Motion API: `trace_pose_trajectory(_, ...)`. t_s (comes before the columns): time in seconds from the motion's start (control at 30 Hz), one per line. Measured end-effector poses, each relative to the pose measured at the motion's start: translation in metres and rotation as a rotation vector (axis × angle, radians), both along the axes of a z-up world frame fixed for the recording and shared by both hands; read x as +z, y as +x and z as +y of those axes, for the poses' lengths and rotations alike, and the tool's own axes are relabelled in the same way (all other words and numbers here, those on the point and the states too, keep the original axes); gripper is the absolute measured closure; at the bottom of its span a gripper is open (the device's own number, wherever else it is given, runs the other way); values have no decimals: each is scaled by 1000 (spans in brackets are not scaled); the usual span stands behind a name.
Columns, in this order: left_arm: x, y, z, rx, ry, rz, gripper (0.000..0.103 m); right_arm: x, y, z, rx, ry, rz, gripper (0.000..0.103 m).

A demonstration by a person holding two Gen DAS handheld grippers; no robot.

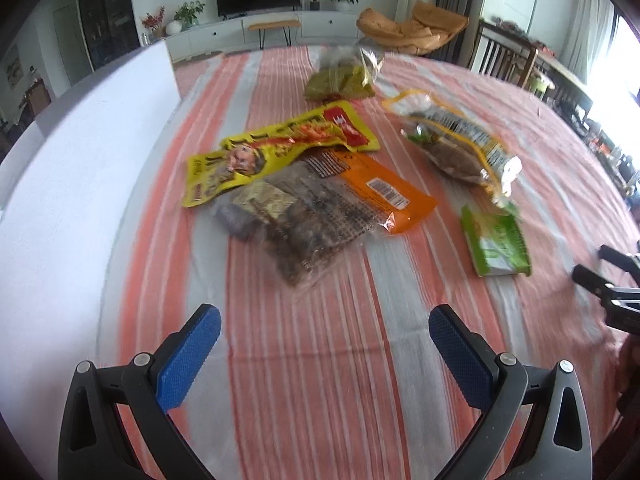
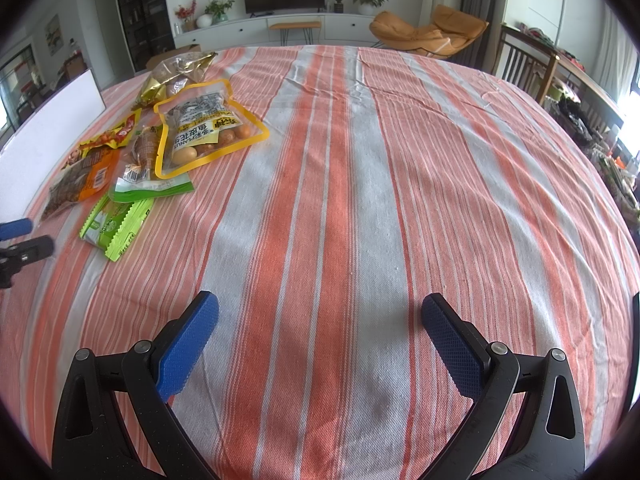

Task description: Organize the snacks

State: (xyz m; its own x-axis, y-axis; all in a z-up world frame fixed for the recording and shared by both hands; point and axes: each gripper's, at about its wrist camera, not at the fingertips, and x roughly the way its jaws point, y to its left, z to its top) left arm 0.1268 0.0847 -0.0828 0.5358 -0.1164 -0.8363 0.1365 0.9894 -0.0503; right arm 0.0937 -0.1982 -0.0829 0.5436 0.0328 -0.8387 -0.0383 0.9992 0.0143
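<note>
**Both grippers spread above the striped worktop, snacks lying loose**

The left gripper (image 1: 324,330) hovers with its 2 blue pads wide apart, holding nothing. Just beyond it lies a clear and orange snack bag (image 1: 320,208), overlapped at its far left by a yellow packet (image 1: 280,148). Further right sit the yellow-edged peanut pouch (image 1: 452,140) and a small green packet (image 1: 496,244); a gold-toned bag (image 1: 344,76) lies farthest. A white board (image 1: 92,168) stands along the left. The right gripper (image 2: 320,316) is likewise spread and empty, over bare striped cloth (image 2: 360,160), with the snacks well to its left
</note>
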Motion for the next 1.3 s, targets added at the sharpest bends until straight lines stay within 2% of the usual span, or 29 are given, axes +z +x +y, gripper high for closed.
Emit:
trace_pose_trajectory(0.17,15,-14,12,33,-60,-26,0,0,0,0,1,0,0,0)
trace_pose_trajectory(0.6,38,-21,5,-6,-74,-39,0,0,0,0,1,1,1,0)
trace_pose_trajectory(0.9,82,8,37,25,-85,-78,0,0,0,0,2,1,1,0)
trace_pose_trajectory(1.0,85,25,45,17,-85,-58,0,0,0,0,2,1,1,0)
trace_pose_trajectory(1.07,76,36,43,-9,-65,-25,0,0,0,0,2,1,1,0)
trace_pose_trajectory(1.17,50,56,27,-85,15,76,0,0,0,0,2,1,1,0)
trace_pose_trajectory(1.2,40,61,17,-117,79,87,0,0,1,0,2,1,1,0)
trace_pose_trajectory(1.3,28,69,-9,-221,200,55,0,0,0,0,2,1,1,0)
